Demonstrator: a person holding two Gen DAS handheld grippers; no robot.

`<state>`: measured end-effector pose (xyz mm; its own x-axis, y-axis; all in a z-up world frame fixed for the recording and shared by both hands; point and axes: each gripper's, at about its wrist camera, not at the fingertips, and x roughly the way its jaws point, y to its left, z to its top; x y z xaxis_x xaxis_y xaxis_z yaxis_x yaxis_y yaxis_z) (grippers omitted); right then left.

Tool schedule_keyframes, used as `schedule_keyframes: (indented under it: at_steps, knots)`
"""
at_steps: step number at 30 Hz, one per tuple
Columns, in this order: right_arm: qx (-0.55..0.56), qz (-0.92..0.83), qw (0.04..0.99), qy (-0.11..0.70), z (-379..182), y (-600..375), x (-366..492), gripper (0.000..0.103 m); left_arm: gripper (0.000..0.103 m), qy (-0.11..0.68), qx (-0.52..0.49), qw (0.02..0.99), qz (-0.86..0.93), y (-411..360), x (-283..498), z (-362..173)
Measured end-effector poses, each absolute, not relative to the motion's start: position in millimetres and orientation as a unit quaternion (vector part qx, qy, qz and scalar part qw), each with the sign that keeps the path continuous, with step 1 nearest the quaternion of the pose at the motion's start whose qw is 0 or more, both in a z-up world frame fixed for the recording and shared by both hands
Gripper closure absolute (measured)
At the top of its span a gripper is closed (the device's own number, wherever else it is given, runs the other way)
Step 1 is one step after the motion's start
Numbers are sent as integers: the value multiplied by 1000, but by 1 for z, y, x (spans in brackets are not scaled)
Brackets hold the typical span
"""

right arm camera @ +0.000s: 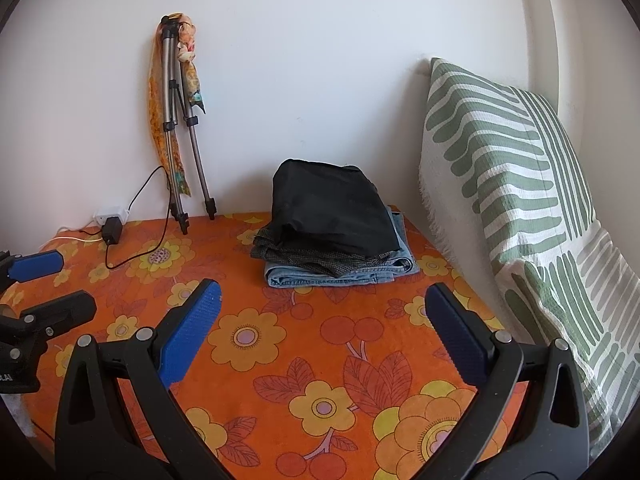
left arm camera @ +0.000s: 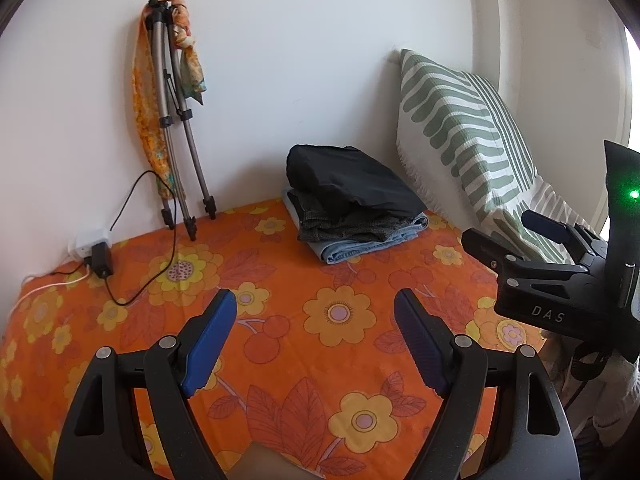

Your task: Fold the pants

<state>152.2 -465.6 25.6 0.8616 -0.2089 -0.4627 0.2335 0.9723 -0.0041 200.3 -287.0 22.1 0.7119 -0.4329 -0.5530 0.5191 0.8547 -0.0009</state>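
Observation:
A stack of folded pants [left arm camera: 352, 200] lies at the back of the bed against the wall: black pair on top, dark checked pair in the middle, light blue jeans at the bottom. The stack also shows in the right wrist view [right arm camera: 334, 226]. My left gripper [left arm camera: 316, 312] is open and empty above the orange flowered bedspread [left arm camera: 280, 360], well short of the stack. My right gripper [right arm camera: 322, 308] is open and empty too, hovering in front of the stack. The right gripper appears at the right of the left wrist view [left arm camera: 516, 228], and the left gripper at the left of the right wrist view [right arm camera: 60, 280].
A green and white striped pillow [right arm camera: 520, 184] leans on the wall at the right. A folded tripod [left arm camera: 176, 120] with an orange scarf stands at the back left. A white power strip [left arm camera: 90, 240] with a black adapter and cables lies in the left corner.

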Motion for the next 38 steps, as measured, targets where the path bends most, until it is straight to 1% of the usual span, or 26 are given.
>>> schedule_keyframes:
  at_steps: [38]
  knots:
    - [27, -102, 964, 244, 18, -467, 163, 0, 22, 275, 70, 924, -256, -281, 199, 24]
